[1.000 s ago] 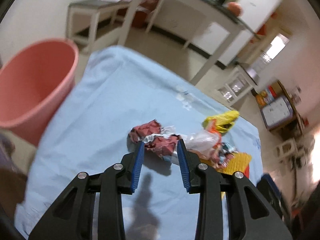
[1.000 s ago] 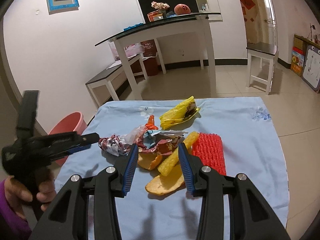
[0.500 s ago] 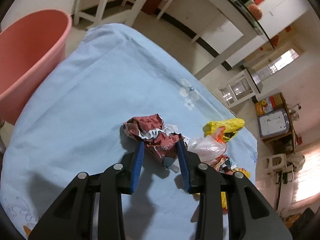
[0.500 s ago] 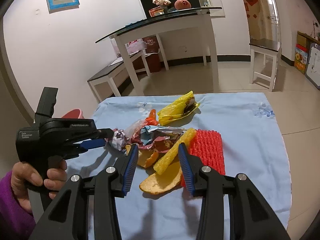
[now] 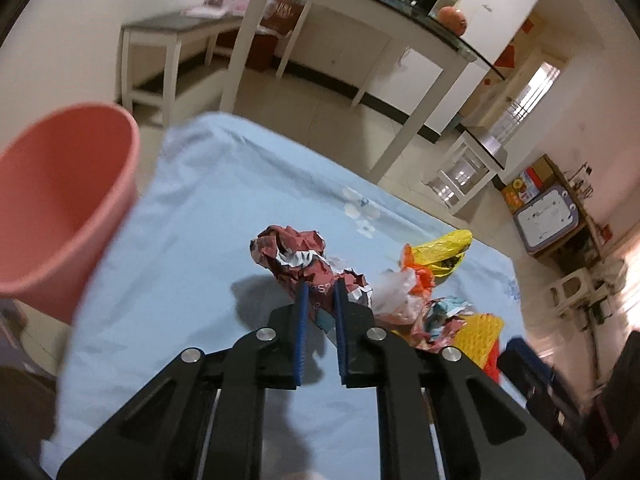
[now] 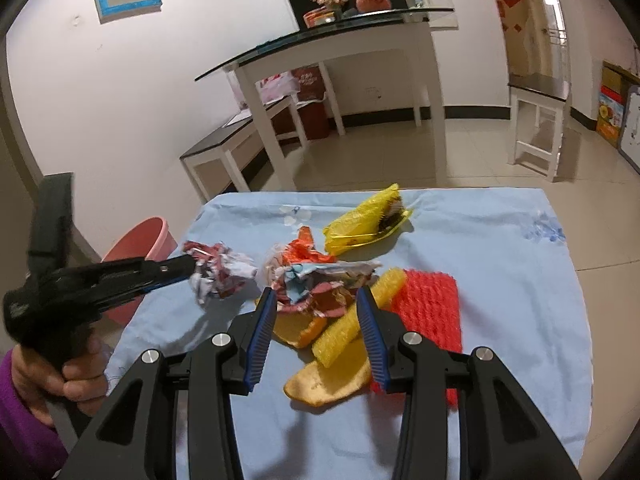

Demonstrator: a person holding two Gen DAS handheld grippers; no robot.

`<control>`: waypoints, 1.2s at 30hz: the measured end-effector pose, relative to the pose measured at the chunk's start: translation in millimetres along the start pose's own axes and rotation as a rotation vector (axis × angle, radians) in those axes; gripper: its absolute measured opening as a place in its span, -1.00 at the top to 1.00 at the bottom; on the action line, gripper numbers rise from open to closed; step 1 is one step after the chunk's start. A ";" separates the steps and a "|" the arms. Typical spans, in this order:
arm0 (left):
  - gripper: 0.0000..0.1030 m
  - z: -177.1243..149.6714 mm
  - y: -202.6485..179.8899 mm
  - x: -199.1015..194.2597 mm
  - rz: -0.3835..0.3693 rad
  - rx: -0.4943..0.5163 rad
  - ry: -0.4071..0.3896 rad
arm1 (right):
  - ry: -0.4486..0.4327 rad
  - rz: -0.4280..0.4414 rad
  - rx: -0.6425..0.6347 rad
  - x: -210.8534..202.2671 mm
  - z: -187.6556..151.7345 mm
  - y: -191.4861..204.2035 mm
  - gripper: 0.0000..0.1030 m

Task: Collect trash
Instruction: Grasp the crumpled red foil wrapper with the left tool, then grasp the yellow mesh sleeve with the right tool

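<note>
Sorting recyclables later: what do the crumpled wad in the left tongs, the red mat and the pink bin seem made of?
The crumpled wad, pinched as the left tongs have just closed, looks like foil-lined printed wrapper: silvery creases. The red mat looks like foam netting: a bumpy mesh texture. The pink bin seems smooth, matte plastic.

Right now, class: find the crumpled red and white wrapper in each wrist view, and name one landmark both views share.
Left wrist view: the crumpled red and white wrapper sits at centre, pinched between the pads of the left gripper.
Right wrist view: it is left of centre, at the tip of the left gripper.
Shared landmark: the pink bucket, off the table's left edge.
</note>
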State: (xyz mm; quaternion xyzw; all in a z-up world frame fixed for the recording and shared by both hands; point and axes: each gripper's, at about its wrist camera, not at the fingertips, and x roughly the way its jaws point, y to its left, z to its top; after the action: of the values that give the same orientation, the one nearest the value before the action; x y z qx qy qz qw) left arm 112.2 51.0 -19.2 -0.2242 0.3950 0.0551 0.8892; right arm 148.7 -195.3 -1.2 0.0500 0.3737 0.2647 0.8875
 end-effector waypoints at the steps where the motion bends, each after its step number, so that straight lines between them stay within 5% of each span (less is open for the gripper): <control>1: 0.77 -0.8 1.2 -5.6 0.011 0.013 -0.016 | 0.009 0.015 0.004 3.3 1.5 1.9 0.21; 4: 0.77 -5.5 7.9 -23.9 0.026 0.045 -0.053 | 0.022 0.053 0.009 8.8 2.6 6.3 0.21; 20: 0.77 -21.2 30.1 -46.9 0.025 0.068 -0.076 | 0.064 -0.074 0.151 18.0 -0.5 -24.0 0.34; 25: 0.77 -21.9 35.3 -56.1 0.016 0.062 -0.091 | 0.089 -0.105 0.166 30.1 -4.5 -24.3 0.86; 36: 0.77 -21.3 44.6 -81.2 0.003 0.069 -0.161 | -0.061 -0.089 0.078 -16.2 12.7 12.0 0.88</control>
State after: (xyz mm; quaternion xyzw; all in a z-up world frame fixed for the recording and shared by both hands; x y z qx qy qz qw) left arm 30.1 87.8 11.5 -0.1877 0.3241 0.0607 0.9252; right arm 142.9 -191.9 21.7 0.0760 0.3582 0.2088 0.9068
